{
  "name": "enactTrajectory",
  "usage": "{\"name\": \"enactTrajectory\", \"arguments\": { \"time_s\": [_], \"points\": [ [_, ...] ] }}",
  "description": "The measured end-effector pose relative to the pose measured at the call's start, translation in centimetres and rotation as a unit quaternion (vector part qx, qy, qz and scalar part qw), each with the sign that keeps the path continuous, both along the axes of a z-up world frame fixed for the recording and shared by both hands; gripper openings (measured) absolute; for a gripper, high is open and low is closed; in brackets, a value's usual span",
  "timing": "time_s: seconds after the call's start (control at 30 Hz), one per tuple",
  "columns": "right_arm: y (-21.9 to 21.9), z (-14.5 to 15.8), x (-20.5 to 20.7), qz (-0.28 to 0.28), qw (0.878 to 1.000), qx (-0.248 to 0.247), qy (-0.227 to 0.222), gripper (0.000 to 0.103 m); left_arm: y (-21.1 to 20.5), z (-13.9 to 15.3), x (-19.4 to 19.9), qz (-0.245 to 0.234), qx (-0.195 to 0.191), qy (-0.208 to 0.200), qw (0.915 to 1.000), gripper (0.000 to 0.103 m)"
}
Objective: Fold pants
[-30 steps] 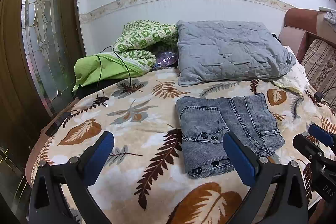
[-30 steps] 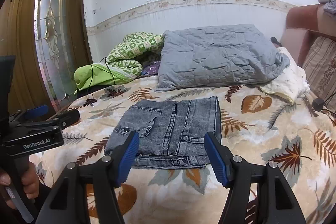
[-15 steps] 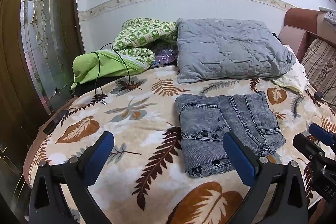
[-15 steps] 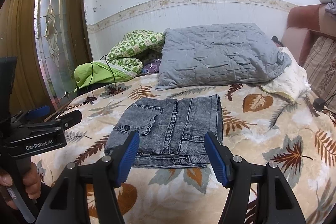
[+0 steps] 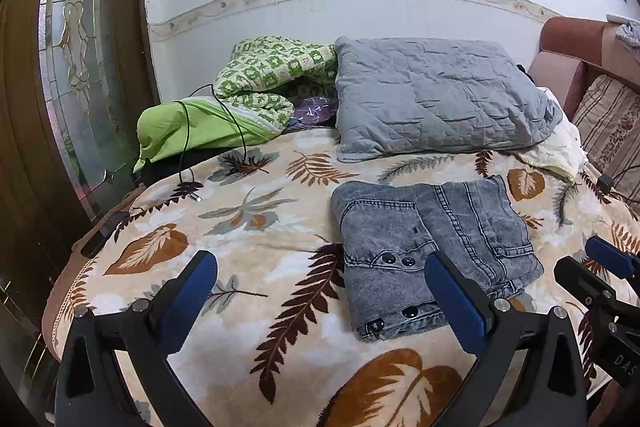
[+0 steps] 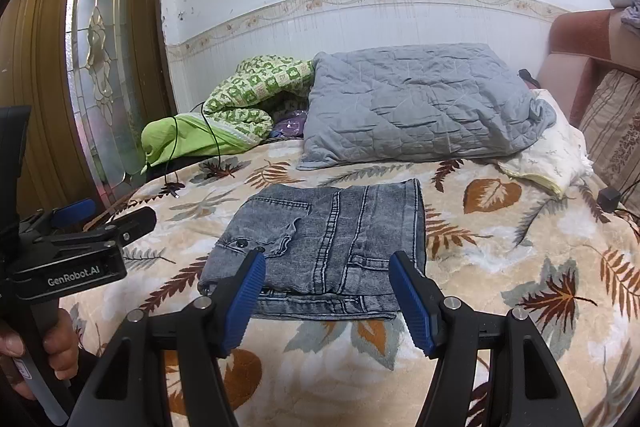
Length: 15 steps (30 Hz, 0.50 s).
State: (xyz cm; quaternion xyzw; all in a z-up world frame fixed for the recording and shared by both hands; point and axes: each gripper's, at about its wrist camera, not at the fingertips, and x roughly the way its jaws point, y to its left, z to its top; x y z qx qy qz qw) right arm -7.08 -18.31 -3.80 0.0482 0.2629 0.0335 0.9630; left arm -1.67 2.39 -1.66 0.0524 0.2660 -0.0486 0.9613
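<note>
both claws have drawn back a touch, left gripper (image 5: 320, 291) and right gripper (image 6: 326, 291) gaping wide and empty, the folded pants (image 6: 320, 251) just ahead of them in a compact stack: thick, floppy denim, likely best pinched at a layered edge.

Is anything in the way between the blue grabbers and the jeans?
Nothing visible is. The folded jeans lie on the leaf blanket just beyond the open right gripper; only bare blanket separates them from the open left gripper.

one pants (image 6: 320, 247), two grippers, perhaps two pillows
</note>
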Motion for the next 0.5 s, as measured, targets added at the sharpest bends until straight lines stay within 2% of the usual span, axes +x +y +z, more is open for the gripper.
{"name": "enactTrajectory", "arguments": {
  "time_s": [0.5],
  "points": [
    [0.10,-0.14,0.07,0.001,1.000,-0.001,0.003,0.068,-0.15,-0.02,-0.02,-0.005,0.000,0.000,1.0000,0.103]
  ]
}}
